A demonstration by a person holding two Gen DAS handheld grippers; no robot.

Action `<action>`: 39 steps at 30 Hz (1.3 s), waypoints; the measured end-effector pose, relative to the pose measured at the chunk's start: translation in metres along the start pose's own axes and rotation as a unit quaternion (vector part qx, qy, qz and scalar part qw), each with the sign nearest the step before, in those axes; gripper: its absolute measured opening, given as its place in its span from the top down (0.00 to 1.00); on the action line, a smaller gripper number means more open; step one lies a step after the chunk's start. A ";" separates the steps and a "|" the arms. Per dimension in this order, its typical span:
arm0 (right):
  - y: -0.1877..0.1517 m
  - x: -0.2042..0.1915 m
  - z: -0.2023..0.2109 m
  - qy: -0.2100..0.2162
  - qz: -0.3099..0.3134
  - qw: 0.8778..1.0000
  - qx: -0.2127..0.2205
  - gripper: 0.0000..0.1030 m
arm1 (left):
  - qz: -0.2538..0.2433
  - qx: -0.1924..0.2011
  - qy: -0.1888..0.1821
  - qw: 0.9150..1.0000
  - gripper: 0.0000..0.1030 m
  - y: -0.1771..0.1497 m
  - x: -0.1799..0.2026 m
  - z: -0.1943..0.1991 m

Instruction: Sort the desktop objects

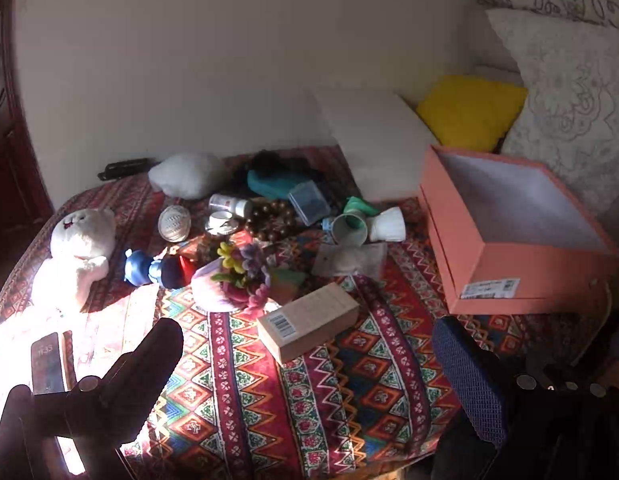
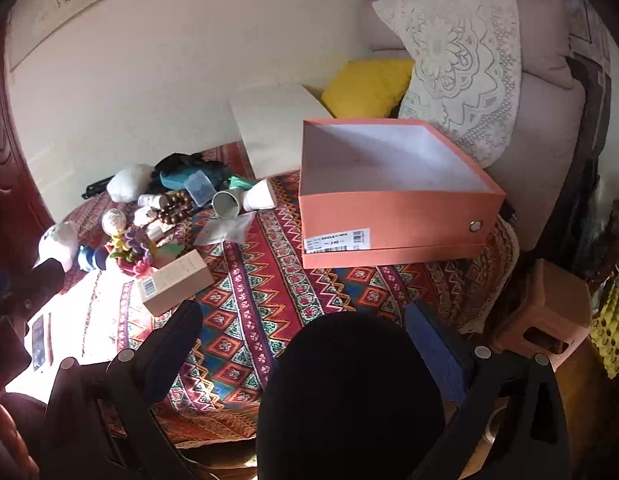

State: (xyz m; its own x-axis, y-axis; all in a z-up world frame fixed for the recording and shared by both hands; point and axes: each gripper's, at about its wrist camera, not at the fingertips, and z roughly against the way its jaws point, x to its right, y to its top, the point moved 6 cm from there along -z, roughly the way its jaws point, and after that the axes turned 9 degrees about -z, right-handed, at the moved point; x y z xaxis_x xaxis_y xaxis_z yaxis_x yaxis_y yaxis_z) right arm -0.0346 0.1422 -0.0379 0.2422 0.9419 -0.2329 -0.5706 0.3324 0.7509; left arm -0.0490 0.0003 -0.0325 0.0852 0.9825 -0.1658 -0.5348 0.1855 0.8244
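Cluttered patterned cloth (image 1: 293,392): toys, cups, beads and a cardboard carton (image 1: 307,322) heaped left, open orange box (image 2: 393,208) empty at right, presumably the sorting bin; left gripper (image 1: 309,360) and right gripper (image 2: 305,340) both spread, holding nothing

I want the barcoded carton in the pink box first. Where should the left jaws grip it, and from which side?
Grip the carton across its two long side faces near the middle, coming down from above. It lies flat on the cloth, a long narrow block with open cloth on its near side. The left gripper looks open wide enough, though that is a guess. The pink box sits open to the right.
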 end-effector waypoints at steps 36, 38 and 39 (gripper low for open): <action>0.001 0.008 0.048 -0.056 0.011 0.998 0.041 0.00 | -0.016 -0.016 -0.028 0.999 0.00 -0.003 0.015 0.026; 0.001 0.008 0.048 -0.056 0.011 0.997 0.042 0.00 | -0.016 -0.015 -0.028 0.999 0.00 -0.003 0.014 0.026; 0.000 0.008 0.048 -0.056 0.011 0.997 0.042 0.00 | -0.016 -0.015 -0.027 0.999 0.00 -0.003 0.014 0.026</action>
State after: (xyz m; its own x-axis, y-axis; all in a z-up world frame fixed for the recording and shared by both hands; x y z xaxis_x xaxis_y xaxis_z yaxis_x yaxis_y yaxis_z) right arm 0.0046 0.1474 -0.0100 0.3191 0.9361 -0.1478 -0.5099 0.3010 0.8059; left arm -0.0242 0.0137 -0.0229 0.1475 0.9759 -0.1606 -0.5560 0.2161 0.8026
